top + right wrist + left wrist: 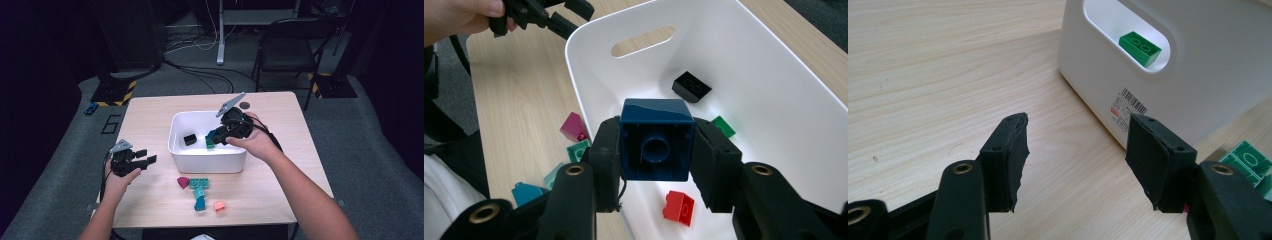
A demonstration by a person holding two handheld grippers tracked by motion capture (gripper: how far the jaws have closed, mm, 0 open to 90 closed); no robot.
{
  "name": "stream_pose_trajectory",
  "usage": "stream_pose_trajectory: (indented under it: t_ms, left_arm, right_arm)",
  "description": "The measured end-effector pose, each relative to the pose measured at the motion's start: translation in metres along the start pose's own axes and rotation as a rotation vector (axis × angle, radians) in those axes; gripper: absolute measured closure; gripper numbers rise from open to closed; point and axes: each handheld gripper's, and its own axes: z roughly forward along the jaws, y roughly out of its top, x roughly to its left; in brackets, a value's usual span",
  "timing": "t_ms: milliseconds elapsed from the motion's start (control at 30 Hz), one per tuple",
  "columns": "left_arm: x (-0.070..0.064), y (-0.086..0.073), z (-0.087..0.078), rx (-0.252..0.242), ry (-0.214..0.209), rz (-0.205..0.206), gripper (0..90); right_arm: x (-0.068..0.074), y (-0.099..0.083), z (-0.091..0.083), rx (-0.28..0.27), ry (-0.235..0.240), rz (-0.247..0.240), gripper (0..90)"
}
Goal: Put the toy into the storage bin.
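Overhead, right gripper [655, 150] clasping blue brick [656, 142] above white bin [774, 75], left gripper [1075, 160] idle

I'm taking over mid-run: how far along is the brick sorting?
Done: a black brick, green brick and red brick lie in the white bin. In hand: the right gripper holds a blue brick over the bin. Left: five bricks on the table; the left gripper is open.

dim room, brightly lit tabletop
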Motion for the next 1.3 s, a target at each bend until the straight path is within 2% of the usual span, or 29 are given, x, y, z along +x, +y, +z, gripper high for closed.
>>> stream_pose_trajectory:
  t_ms: [333,933,1033,1267,1300]
  left_arm:
    - [0.000,0.000,0.001,-0.010,0.000,-0.001,41.6]
    - [0.000,0.000,0.001,0.008,-0.006,0.004,41.6]
    - [0.000,0.000,0.001,0.007,-0.008,0.004,41.6]
    - [0.000,0.000,0.001,0.008,-0.011,0.005,41.6]
    - [0.000,0.000,0.001,0.003,-0.008,0.003,41.6]
  right_arm:
    - [-0.010,0.012,0.021,0.001,-0.002,0.002,58.5]
    - [-0.027,0.022,0.066,-0.015,0.002,-0.019,58.4]
    - [-0.030,0.022,0.074,0.007,-0.001,-0.022,58.4]
    - [-0.035,0.023,0.089,-0.002,0.006,-0.013,58.3]
    - [-0.036,0.024,0.090,0.016,0.011,-0.010,58.2]
